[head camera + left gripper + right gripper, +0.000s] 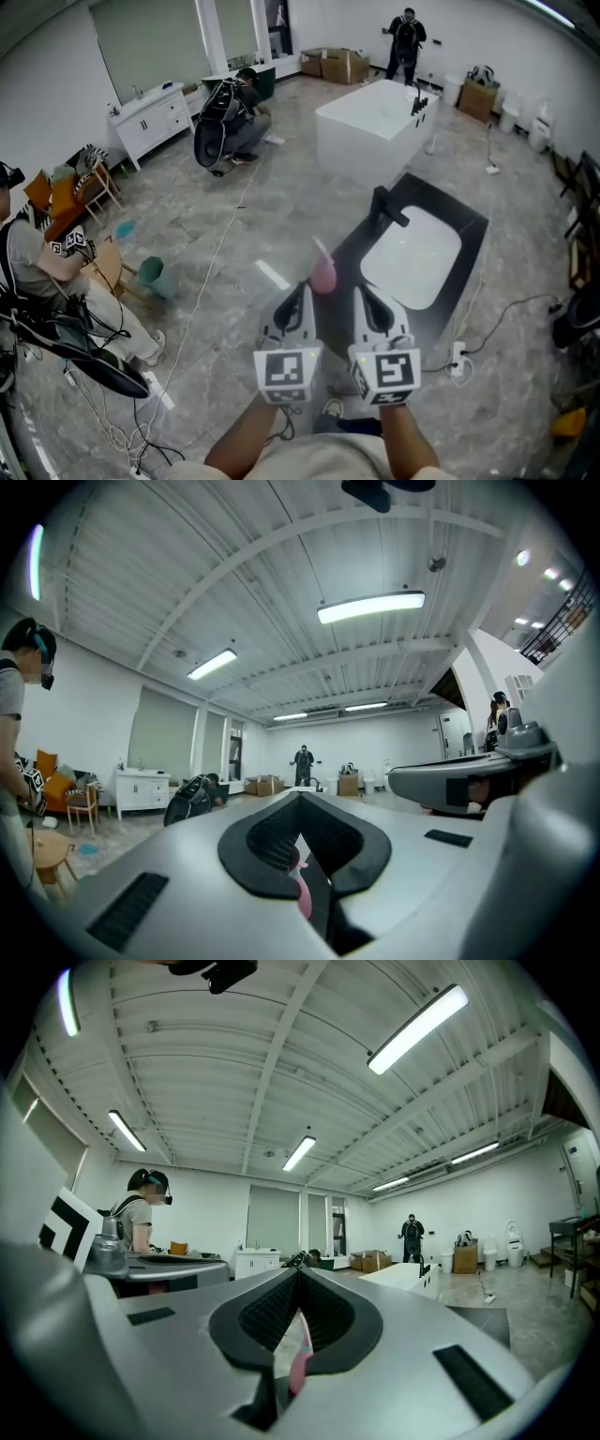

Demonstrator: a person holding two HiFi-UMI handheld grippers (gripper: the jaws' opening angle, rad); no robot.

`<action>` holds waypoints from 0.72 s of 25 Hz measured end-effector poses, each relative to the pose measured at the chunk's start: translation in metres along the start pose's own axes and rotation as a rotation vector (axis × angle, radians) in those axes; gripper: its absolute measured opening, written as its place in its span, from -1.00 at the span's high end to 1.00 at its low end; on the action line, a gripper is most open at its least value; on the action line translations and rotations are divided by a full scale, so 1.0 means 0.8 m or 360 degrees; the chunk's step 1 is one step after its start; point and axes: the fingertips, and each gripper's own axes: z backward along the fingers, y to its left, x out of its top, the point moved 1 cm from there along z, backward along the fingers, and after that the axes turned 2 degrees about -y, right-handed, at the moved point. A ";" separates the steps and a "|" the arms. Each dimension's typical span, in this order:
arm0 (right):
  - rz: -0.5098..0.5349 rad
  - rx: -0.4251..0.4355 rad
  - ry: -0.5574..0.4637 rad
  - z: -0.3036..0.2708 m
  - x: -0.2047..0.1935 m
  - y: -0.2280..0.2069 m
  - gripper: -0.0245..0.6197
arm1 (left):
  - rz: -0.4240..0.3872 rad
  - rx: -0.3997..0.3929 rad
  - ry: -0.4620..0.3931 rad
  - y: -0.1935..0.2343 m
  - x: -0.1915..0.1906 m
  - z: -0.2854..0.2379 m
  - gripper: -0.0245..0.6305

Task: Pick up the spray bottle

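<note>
A pink spray bottle (323, 274) with a pale top shows blurred just past the fingertips, between the two grippers and over the grey floor. I cannot tell whether it stands on the floor. My left gripper (300, 289) and right gripper (362, 291) are held side by side, pointing level, both with jaws together. In the left gripper view a sliver of the pink bottle (302, 894) shows through the slit below the shut left gripper (301, 799). The right gripper view shows the same pink bottle (299, 1361) under the shut right gripper (298, 1277).
Ahead right lies a black mat (450, 217) with a white basin (412, 255) and black tap (386, 208). A white bathtub (375, 117) stands beyond. One person crouches (234, 112), one sits at left (47, 258), one stands far back (406, 39). Cables and a teal bucket (150, 272) lie left.
</note>
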 end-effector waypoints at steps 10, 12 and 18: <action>-0.0052 0.0066 0.0033 -0.055 -0.015 -0.043 0.90 | 0.0040 0.0097 0.0030 0.004 -0.014 -0.058 0.92; -0.0053 0.0090 0.0033 -0.066 -0.021 -0.042 0.90 | 0.0045 0.0106 0.0044 0.010 -0.019 -0.066 0.92; -0.0038 0.0094 0.0056 -0.102 -0.032 -0.039 0.90 | 0.0055 0.0098 0.0043 0.033 -0.026 -0.092 0.92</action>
